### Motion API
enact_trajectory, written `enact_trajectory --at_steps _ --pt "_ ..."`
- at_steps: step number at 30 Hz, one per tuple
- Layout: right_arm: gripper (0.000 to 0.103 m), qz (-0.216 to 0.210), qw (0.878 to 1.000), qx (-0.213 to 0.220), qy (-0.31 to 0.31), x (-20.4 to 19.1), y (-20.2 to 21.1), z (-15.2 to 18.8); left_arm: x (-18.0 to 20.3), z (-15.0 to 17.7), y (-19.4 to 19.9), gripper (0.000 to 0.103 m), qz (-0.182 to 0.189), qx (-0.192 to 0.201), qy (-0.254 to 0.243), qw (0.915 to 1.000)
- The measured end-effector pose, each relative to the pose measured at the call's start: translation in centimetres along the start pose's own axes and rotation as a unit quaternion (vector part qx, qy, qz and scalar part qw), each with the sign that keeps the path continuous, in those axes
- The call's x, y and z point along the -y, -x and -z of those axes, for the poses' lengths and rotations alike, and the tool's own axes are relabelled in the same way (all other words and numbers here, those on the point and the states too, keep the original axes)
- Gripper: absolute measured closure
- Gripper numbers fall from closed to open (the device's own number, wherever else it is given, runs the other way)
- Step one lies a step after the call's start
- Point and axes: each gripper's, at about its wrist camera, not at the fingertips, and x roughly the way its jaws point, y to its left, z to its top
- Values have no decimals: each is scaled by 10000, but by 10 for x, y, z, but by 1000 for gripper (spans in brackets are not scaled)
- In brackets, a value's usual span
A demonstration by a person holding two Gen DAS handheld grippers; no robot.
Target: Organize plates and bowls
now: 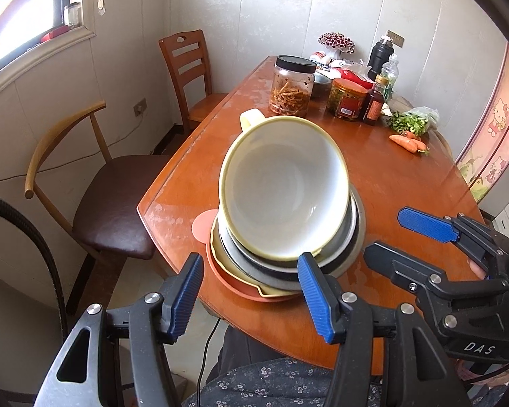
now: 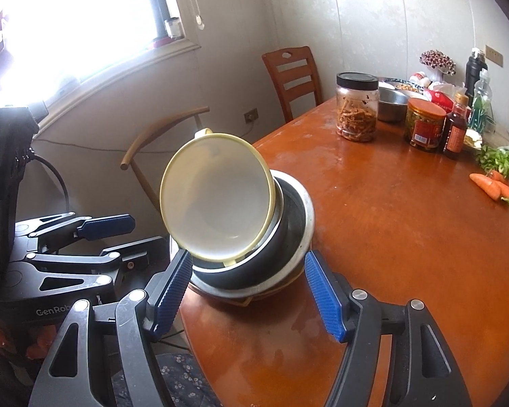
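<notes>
We've got the dishes piled near the 6 o'clock edge of the table [image 1: 373, 156], and the top bowl [image 1: 285, 190] (the yellow-rimmed one) sits tilted, its mouth leaning toward us rather than nested flat. Under it there's a metal bowl [image 2: 288, 224], then a pale dish [image 1: 220, 254] and an orange plate [image 1: 230, 281] at the bottom.

Our left gripper [image 1: 251, 291] hangs at 6 o'clock of the stack, fingers spread with nothing between them; one pad looks just beside the stack's rim, though we can't tell if it touches. The right gripper [image 2: 247, 291] is spread too and empty, off at 3 o'clock of the pile in the left view.

Main worry: that tilted bowl. Any nudge on the rim from a pad could probably slide it off toward the table edge, which is close. Grabbing only the bottom plate might tip the whole tower. The jars [image 1: 291, 84] at 12 o'clock are well apart, so no trouble there.
</notes>
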Motion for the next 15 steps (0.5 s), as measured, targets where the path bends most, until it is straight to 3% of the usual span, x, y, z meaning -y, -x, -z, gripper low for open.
enact_trajectory --at_steps 15 --pt "29 173 9998 -8 68 -3 -1 27 -7 25 -6 45 -26 -32 67 10000"
